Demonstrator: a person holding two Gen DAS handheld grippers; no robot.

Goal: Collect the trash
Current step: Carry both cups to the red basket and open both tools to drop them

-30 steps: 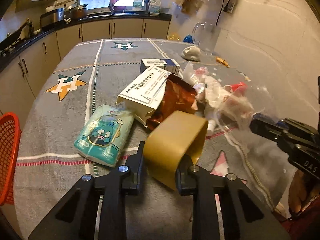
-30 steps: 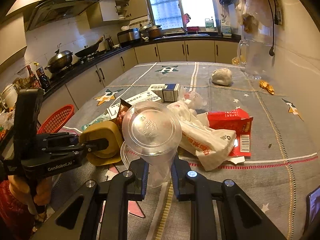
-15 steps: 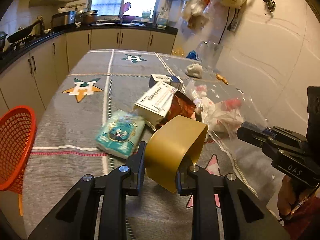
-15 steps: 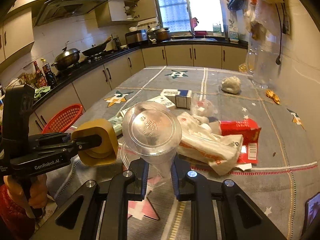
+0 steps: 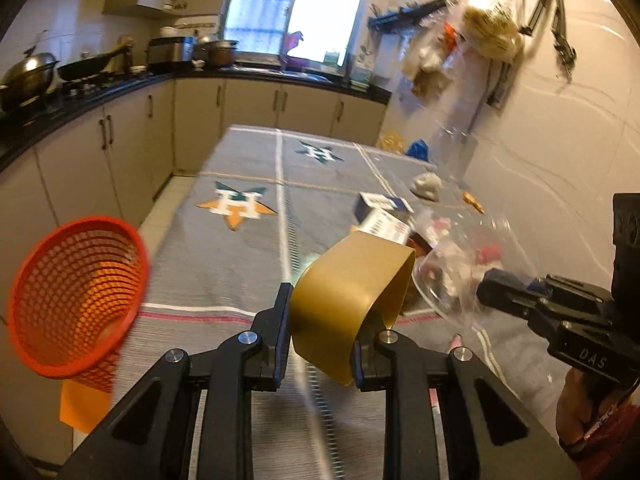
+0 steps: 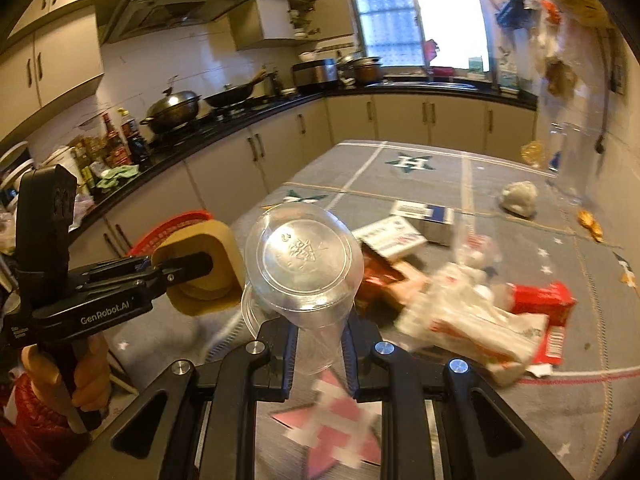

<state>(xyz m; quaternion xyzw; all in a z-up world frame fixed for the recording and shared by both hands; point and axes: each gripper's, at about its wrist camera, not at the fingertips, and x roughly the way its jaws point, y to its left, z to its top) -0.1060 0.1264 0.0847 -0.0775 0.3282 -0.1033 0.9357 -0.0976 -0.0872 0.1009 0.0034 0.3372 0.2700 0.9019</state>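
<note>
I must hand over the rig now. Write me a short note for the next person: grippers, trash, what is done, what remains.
Left gripper: shut on the gold paper cup, held above the table.
Right gripper: shut on the clear plastic cup.
Red basket: beside the table, to the left; looks empty from here.
Left: drop both cups, then collect the boxes, the snack bag and the wrappers lying on the tablecloth.

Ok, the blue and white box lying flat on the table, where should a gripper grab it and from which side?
Grip the blue and white box across its narrow width, coming down from above. It lies flat on the table with its top face exposed, while the white carton crowds its near side, so a side approach looks blocked.
</note>
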